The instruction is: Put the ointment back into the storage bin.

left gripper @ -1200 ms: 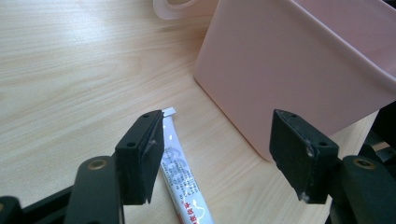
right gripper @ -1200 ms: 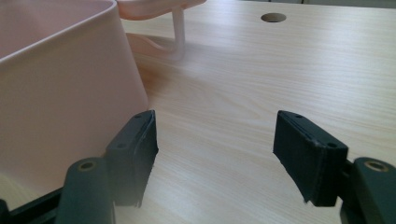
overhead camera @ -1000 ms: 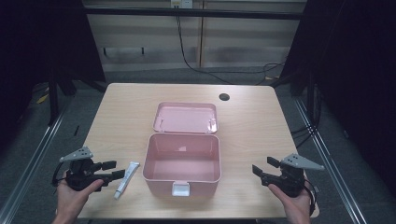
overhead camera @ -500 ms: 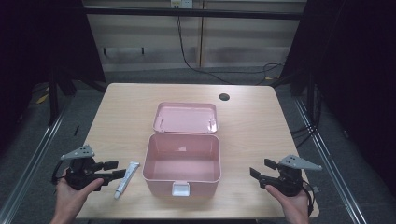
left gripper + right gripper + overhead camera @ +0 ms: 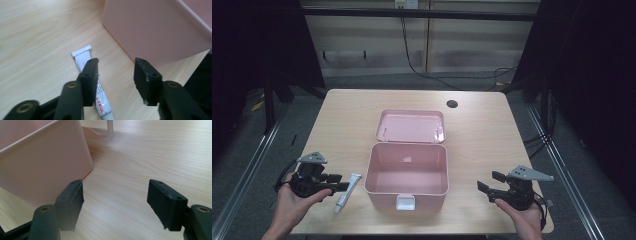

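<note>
A small white tube (image 5: 348,192) with red print lies on the table just left of an open pink box (image 5: 371,165). My left gripper (image 5: 337,182) points at the tube from the left. In the left gripper view (image 5: 116,65) its jaws have just been closing. The tube (image 5: 83,56) runs under the left jaw, no pad presses on it, and the gap holds nothing. My right gripper (image 5: 487,181) rests right of the box, its jaws (image 5: 115,187) apart over bare wood, beside the box wall (image 5: 45,170).
The box's pink lid (image 5: 412,126) lies flat behind it, hinged open. A white latch (image 5: 405,202) sits on the box's front. A dark round hole (image 5: 452,104) marks the table's far right. The table's front edge runs just behind both hands.
My left gripper has edged right toward the tube and its jaws have narrowed. The right gripper, the tube and the box have stayed put.
</note>
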`<action>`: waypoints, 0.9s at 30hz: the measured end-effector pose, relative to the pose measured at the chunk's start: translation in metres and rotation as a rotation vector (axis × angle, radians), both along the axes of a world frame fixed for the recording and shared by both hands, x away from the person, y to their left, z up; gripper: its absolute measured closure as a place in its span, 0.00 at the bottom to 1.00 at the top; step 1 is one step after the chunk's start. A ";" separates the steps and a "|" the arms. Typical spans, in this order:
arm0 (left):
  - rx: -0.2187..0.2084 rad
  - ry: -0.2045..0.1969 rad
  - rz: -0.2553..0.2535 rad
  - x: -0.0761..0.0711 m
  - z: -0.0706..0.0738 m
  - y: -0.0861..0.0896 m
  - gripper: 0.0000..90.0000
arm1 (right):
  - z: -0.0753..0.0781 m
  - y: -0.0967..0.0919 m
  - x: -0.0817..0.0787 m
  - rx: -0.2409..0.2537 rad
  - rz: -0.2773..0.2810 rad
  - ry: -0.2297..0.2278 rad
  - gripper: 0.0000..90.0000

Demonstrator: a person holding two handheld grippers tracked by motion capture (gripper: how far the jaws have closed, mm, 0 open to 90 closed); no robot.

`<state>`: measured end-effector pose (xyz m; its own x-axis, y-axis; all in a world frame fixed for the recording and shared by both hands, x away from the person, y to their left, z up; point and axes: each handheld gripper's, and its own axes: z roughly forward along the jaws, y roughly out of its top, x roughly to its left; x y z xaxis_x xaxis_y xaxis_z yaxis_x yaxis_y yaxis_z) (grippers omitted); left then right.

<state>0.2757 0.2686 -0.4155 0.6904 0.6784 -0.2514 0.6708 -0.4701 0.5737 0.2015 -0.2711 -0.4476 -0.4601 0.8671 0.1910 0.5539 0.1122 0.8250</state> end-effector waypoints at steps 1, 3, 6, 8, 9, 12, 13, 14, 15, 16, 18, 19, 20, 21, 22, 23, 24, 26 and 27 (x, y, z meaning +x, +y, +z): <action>0.013 0.002 0.002 0.001 0.000 0.000 0.64 | 0.000 0.000 0.000 0.001 -0.002 0.004 0.32; 0.023 0.028 -0.004 0.004 -0.001 0.000 0.66 | 0.000 0.000 0.000 0.001 0.002 0.004 0.32; 0.053 0.032 -0.036 0.007 -0.003 -0.001 0.61 | 0.000 0.000 0.001 0.001 0.010 0.010 0.32; 0.105 0.052 -0.048 0.011 -0.004 -0.003 0.60 | -0.001 0.001 0.001 0.000 0.015 0.015 0.32; 0.105 0.052 -0.048 0.011 -0.004 -0.003 0.59 | -0.001 0.001 0.001 0.000 0.015 0.015 0.32; 0.123 0.095 -0.051 0.017 -0.005 -0.005 0.58 | -0.002 0.001 0.002 0.000 0.016 0.022 0.32; 0.123 0.095 -0.051 0.017 -0.005 -0.005 0.56 | -0.002 0.001 0.002 0.000 0.016 0.022 0.32; 0.157 0.100 -0.048 0.019 -0.008 -0.008 0.54 | -0.002 0.001 0.002 -0.001 0.019 0.023 0.32; 0.157 0.100 -0.048 0.019 -0.008 -0.008 0.55 | -0.002 0.001 0.002 -0.001 0.019 0.023 0.32; 0.171 0.100 -0.036 0.020 -0.010 -0.009 0.55 | -0.002 0.001 0.002 0.000 0.018 0.025 0.32; 0.177 0.131 -0.033 0.023 -0.013 -0.012 0.58 | -0.002 0.002 0.002 -0.005 0.025 0.033 0.32; 0.177 0.131 -0.033 0.023 -0.013 -0.012 0.58 | -0.002 0.002 0.002 -0.005 0.025 0.033 0.32; 0.175 0.174 -0.027 0.025 -0.016 -0.014 0.57 | -0.003 0.002 0.003 -0.005 0.030 0.035 0.32; 0.182 0.176 -0.008 0.026 -0.018 -0.014 0.58 | -0.002 0.002 0.002 -0.008 0.029 0.034 0.32; 0.194 0.186 0.001 0.028 -0.020 -0.014 0.58 | -0.002 0.002 0.002 -0.007 0.029 0.033 0.32; 0.199 0.204 0.000 0.029 -0.022 -0.014 0.59 | -0.002 0.002 0.002 -0.006 0.031 0.034 0.32; 0.199 0.214 0.000 0.031 -0.025 -0.014 0.59 | -0.002 0.002 0.002 -0.008 0.029 0.034 0.32; 0.233 0.215 -0.011 0.032 -0.028 -0.014 0.61 | -0.003 0.002 0.003 -0.006 0.030 0.037 0.32; 0.230 0.215 -0.009 0.032 -0.029 -0.015 0.61 | -0.003 0.002 0.003 -0.007 0.029 0.037 0.32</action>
<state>0.3074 0.2534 -0.4447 0.6445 0.7283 -0.2329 0.7602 -0.5776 0.2974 0.2042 -0.2690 -0.4501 -0.4781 0.8548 0.2018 0.5801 0.1348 0.8033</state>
